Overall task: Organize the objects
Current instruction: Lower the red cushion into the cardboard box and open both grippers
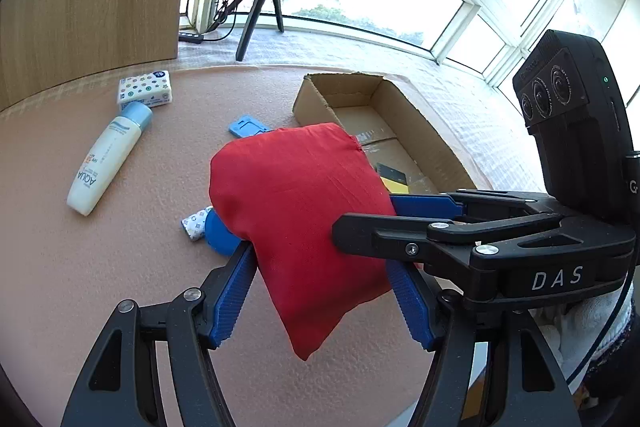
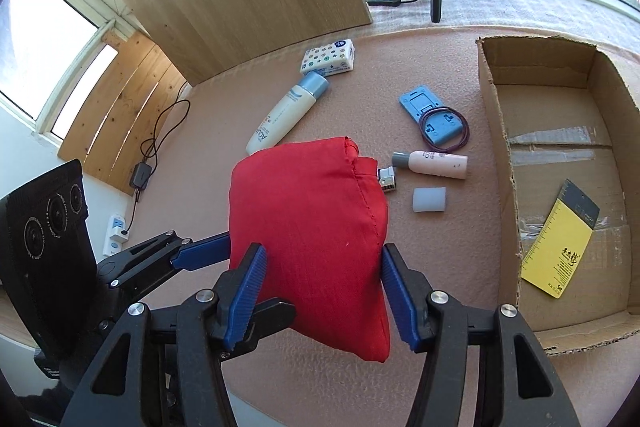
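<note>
Both claws hold one red fabric pouch above the pink tabletop. The left claw is clamped on its lower part, and the right claw is clamped on the same pouch from the other side. The open cardboard box lies just beside, to the right, with a yellow card already on its floor.

The step in hand seems to be the transfer of the pouch into the box. To do it well, one claw should probably let go first, so the soft cloth is not pulled in two directions, and the pouch should go over the low wall before it is released.

The pouch is a woven, matte cloth with a stitched seam; it looks soft and sags at the corner. The tabletop has a grainy foam texture. A cream sunscreen bottle, smooth and rounded, and a small printed tissue pack lie farther away.
</note>
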Tool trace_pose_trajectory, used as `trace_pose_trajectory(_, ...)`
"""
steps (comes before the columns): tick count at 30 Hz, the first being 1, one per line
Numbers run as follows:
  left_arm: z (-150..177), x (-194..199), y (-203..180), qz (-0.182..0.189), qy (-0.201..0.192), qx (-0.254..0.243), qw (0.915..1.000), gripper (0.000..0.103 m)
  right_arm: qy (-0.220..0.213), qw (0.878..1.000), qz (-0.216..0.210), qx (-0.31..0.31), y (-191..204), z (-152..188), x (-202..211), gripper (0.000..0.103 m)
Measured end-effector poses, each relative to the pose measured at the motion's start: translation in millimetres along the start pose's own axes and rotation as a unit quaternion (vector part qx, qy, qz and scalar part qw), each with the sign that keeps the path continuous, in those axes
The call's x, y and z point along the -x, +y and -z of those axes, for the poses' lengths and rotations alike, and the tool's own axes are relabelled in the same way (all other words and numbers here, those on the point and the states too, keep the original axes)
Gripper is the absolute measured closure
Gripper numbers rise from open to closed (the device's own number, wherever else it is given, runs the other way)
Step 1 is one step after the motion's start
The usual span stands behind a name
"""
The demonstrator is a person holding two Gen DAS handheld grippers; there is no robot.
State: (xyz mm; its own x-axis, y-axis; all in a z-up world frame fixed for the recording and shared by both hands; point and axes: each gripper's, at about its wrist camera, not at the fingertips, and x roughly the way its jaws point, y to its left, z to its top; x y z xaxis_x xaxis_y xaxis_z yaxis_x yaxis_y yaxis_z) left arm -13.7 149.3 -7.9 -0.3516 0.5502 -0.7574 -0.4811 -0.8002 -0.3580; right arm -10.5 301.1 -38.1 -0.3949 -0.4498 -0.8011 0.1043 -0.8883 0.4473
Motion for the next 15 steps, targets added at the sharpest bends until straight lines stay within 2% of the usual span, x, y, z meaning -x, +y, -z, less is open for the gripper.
trace_pose_trajectory(15,-40,-66,-83,0.032,0.005,-0.055,0.9980,0.033,-0.059,0.996,0.055,-0.046,-77,-2,62,0.048)
